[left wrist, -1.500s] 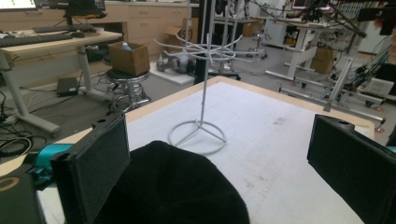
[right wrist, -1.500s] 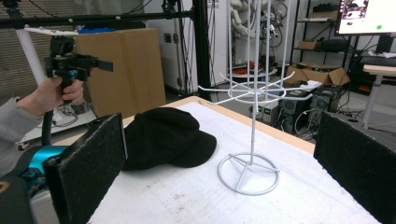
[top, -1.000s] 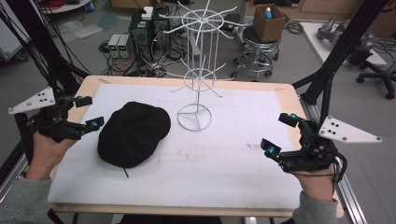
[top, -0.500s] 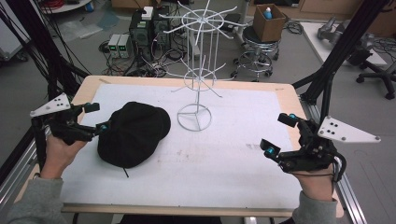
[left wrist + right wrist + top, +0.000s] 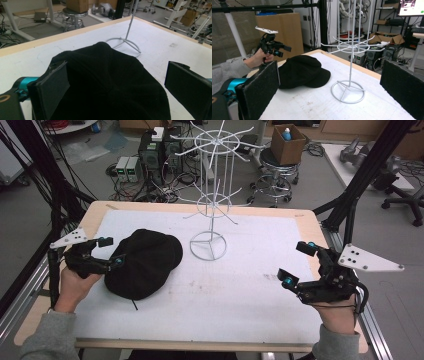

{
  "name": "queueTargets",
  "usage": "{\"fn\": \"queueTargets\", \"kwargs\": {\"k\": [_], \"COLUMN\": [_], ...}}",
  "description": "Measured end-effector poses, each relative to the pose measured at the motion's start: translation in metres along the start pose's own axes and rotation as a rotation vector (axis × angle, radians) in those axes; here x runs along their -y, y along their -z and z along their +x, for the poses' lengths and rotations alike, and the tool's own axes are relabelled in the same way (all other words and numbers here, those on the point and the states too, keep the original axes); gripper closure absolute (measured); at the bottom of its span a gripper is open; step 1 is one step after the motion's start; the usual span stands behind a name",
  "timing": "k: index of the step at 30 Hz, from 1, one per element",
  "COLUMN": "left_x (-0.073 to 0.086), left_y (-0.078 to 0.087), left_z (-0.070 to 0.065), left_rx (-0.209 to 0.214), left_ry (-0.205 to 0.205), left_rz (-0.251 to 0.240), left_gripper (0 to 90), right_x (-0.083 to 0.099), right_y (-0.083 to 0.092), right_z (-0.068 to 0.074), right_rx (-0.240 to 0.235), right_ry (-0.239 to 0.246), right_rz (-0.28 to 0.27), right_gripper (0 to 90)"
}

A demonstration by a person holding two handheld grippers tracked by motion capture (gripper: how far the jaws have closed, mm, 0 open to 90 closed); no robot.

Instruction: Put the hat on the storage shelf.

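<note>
A black cap (image 5: 142, 265) lies on the white mat at the left of the table. My left gripper (image 5: 111, 251) hovers at the cap's left edge, open, with one fingertip over its rim. In the left gripper view the cap (image 5: 107, 82) spreads below and between the two wide-apart jaws. My right gripper (image 5: 296, 263) is open near the table's right edge, holding nothing. In the right gripper view I see the cap (image 5: 303, 71) beyond the open jaws, with the left gripper (image 5: 275, 50) raised behind it.
A white wire display rack (image 5: 210, 195) stands at the middle back on a round base (image 5: 208, 245), close to the right of the cap. The white mat (image 5: 250, 285) covers a wood-edged table. Black frame posts (image 5: 350, 215) stand at the sides.
My left gripper has moved right and forward, from the table's left edge up to the cap's rim. The right gripper and the cap have stayed put.
</note>
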State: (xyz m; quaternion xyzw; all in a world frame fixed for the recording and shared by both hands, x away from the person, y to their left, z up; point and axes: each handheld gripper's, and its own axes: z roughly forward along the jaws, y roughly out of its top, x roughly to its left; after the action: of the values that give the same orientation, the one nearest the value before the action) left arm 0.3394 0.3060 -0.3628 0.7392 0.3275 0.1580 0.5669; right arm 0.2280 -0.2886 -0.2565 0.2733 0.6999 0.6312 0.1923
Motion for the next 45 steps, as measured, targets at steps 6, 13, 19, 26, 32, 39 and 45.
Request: {"fn": "queueTargets", "kwargs": {"k": [6,13,19,26,32,39,45], "left_x": [0.007,0.014,0.018,0.021,0.023,0.024,0.024], "left_y": [-0.007,-0.015,-0.018,-0.024,-0.026,-0.028,-0.028], "left_z": [0.002,0.004,0.005,0.006,0.007,0.005,0.004], "left_rx": [-0.015,-0.025,-0.034,-0.039,-0.031,-0.063,-0.047], "left_ry": [0.005,0.002,0.002,0.004,0.003,-0.018,-0.025], "left_rz": [0.019,0.046,0.057,0.081,0.094,0.123,0.131], "left_gripper": [6.0,6.1,6.1,6.1,6.9,11.9,28.3], "right_x": [0.001,0.001,0.001,0.001,0.001,0.001,0.001], "right_y": [-0.001,-0.001,0.0,0.0,-0.001,0.0,-0.001], "right_z": [-0.001,-0.001,-0.001,-0.001,-0.001,-0.001,-0.001], "right_rx": [-0.007,-0.008,-0.01,-0.013,-0.013,-0.017,-0.017], "right_ry": [0.0,0.001,0.005,0.004,-0.001,0.004,0.002], "right_rz": [0.003,0.008,0.003,0.007,0.014,0.012,0.018], "right_gripper": [1.4,1.5,1.5,1.4,1.5,1.5,1.5]}}
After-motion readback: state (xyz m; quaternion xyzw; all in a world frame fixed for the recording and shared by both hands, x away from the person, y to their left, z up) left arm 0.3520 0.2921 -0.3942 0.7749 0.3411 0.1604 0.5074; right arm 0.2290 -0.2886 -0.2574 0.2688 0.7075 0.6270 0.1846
